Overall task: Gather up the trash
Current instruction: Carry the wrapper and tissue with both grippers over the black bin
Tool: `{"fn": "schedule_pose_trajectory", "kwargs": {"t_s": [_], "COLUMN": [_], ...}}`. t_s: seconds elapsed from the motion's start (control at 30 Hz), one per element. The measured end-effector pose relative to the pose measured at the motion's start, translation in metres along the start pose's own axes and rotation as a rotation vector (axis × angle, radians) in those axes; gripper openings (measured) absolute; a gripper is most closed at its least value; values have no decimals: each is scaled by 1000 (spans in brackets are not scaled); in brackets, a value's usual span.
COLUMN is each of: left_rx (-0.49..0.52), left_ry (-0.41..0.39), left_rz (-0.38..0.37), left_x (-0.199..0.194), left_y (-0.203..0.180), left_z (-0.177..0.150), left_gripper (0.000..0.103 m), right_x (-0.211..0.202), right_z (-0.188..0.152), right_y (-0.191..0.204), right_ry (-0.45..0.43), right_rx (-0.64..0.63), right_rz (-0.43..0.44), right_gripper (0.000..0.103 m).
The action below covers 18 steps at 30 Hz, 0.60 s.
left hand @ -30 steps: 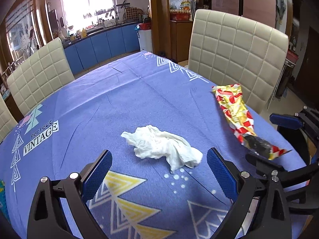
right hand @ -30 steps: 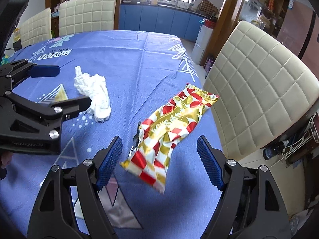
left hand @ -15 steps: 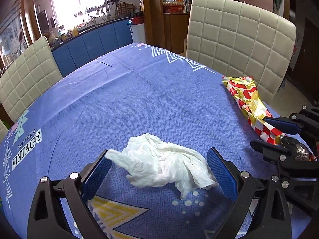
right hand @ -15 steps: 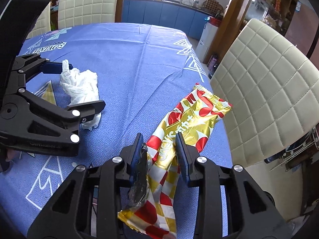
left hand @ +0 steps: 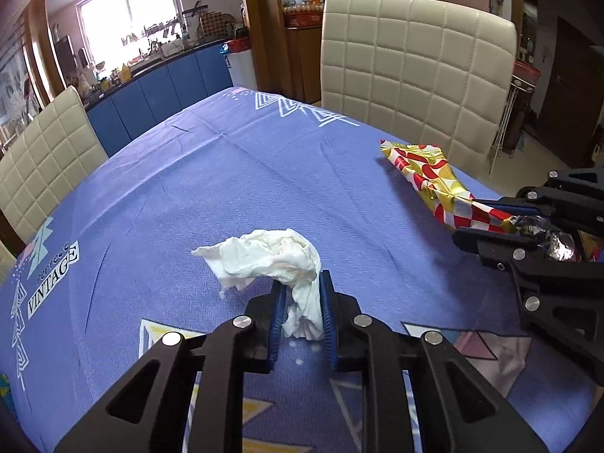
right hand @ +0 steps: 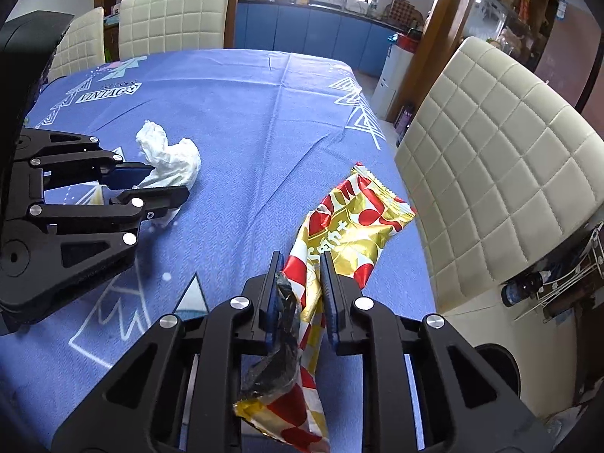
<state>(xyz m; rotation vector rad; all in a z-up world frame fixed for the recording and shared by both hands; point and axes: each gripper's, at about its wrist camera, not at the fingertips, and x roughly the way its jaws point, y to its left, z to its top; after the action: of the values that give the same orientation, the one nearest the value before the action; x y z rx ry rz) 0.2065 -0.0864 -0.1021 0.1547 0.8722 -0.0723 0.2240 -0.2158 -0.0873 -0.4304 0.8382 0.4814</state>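
Note:
A crumpled white tissue (left hand: 270,258) hangs from my left gripper (left hand: 301,296), which is shut on its lower end and holds it just above the blue tablecloth (left hand: 234,173). It also shows in the right wrist view (right hand: 171,158), held by the left gripper (right hand: 160,179). A red, gold and white snack wrapper (right hand: 347,234) is pinched in my right gripper (right hand: 300,277), its far end lifted off the cloth. The wrapper also shows in the left wrist view (left hand: 434,181), with the right gripper (left hand: 487,222) shut on its torn end.
Cream quilted chairs stand around the table: one at the far right (left hand: 415,75), one at the left (left hand: 41,158), others in the right wrist view (right hand: 498,173). The table's right edge (right hand: 400,196) lies close to the wrapper. Blue kitchen cabinets (left hand: 158,94) lie beyond.
Both grippers closed: the right on the snack wrapper, then the left on the tissue. Both items are now raised off the cloth.

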Motion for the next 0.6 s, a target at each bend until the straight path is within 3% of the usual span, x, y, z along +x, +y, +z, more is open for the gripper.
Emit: {"fn": "schedule_pose_trajectory", "kwargs": {"t_s": [0.33,0.6], "left_rx": [52,119], "left_ry": [-41,-70], "left_rz": [13,-18], "left_x": [-37,-55], "left_y": [-32,-72], "left_z": [-10,-11], "left_gripper": [18,18], "right_x": [-43,-71], "right_z": [-27,-53], "right_y": [-5,-21], "right_ry": [-27,-36], "right_rx": [5,33], "right_rz": [-31,-69], "right_gripper": [21,21]}}
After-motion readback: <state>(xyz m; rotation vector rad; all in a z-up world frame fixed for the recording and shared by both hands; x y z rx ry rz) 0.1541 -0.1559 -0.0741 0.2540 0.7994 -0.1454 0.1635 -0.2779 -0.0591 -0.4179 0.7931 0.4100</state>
